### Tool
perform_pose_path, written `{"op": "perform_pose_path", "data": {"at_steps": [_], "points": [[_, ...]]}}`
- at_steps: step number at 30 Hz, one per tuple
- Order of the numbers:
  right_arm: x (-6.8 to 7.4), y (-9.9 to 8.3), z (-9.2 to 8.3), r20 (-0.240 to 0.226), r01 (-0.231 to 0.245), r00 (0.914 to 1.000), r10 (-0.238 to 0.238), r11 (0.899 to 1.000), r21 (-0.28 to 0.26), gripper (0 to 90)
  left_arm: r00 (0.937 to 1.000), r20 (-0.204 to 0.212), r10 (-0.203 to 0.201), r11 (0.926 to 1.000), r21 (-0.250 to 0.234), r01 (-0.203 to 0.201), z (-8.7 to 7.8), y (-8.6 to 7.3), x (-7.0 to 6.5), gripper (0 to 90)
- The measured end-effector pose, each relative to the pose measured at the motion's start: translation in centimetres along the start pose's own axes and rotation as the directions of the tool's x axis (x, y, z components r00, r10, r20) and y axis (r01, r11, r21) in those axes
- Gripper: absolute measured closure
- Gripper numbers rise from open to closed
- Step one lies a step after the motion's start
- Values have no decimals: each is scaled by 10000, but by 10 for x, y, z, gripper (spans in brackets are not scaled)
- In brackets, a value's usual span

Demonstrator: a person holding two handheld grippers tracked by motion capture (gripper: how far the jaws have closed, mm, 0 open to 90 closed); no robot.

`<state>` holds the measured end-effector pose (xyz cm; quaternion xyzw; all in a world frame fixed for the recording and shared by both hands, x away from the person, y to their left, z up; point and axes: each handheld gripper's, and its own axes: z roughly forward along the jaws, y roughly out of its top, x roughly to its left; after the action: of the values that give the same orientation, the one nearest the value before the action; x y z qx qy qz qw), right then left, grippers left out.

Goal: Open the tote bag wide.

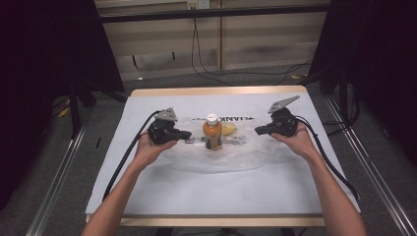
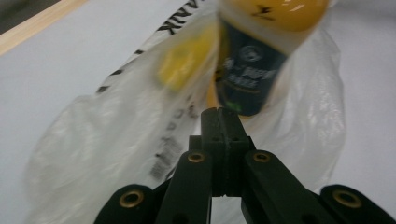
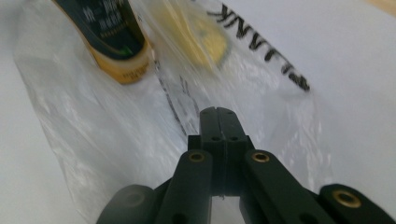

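An orange drink bottle (image 1: 212, 132) with a white cap stands upright mid-table inside a clear printed plastic bag (image 1: 216, 160). A yellow item (image 1: 228, 129) lies just behind it to the right. My left gripper (image 1: 186, 134) is at the bag's left side and my right gripper (image 1: 258, 130) at its right side. In the left gripper view, the left gripper (image 2: 218, 114) has its jaws pressed together on the film of the bag (image 2: 93, 149), with the bottle (image 2: 252, 79) close ahead. In the right gripper view, the right gripper (image 3: 218, 114) is likewise shut on the bag (image 3: 107, 140), with the bottle (image 3: 109, 32) and the yellow item (image 3: 201, 42) beyond.
A white sheet (image 1: 221, 191) covers the table, whose wooden edge (image 1: 216, 91) shows at the far side. Black cables trail from both grippers toward the near corners. Dark curtains hang at both sides, and cords lie on the floor beyond the table.
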<state>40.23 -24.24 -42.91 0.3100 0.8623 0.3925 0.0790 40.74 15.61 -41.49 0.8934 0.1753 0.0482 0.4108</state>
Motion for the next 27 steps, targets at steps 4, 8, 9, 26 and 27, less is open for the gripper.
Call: {"op": "perform_pose_path", "data": {"at_steps": [4, 8, 9, 26, 27], "points": [[7, 17, 1, -33, 284, 9996, -284, 9996, -31, 900, 9993, 363, -105, 9999, -94, 108, 13, -3, -12, 900], [15, 37, 9, -169, 629, 9979, -630, 9980, -92, 900, 9980, 549, -327, 9991, 295, 311, 25, -9, -13, 900], [17, 42, 13, -248, 711, 9971, -714, 9974, -108, 900, 9974, 589, -410, 9988, 287, 394, 29, -11, -14, 900], [13, 56, 100, -548, 600, 9973, -496, 9762, 2084, 900, 9945, 856, -598, 9895, 1365, 477, 70, -23, -21, 900], [12, 56, 102, -515, 445, 9981, -340, 9747, 2192, 900, 9946, 900, -521, 9883, 1475, 384, 69, -22, -22, 900]]}}
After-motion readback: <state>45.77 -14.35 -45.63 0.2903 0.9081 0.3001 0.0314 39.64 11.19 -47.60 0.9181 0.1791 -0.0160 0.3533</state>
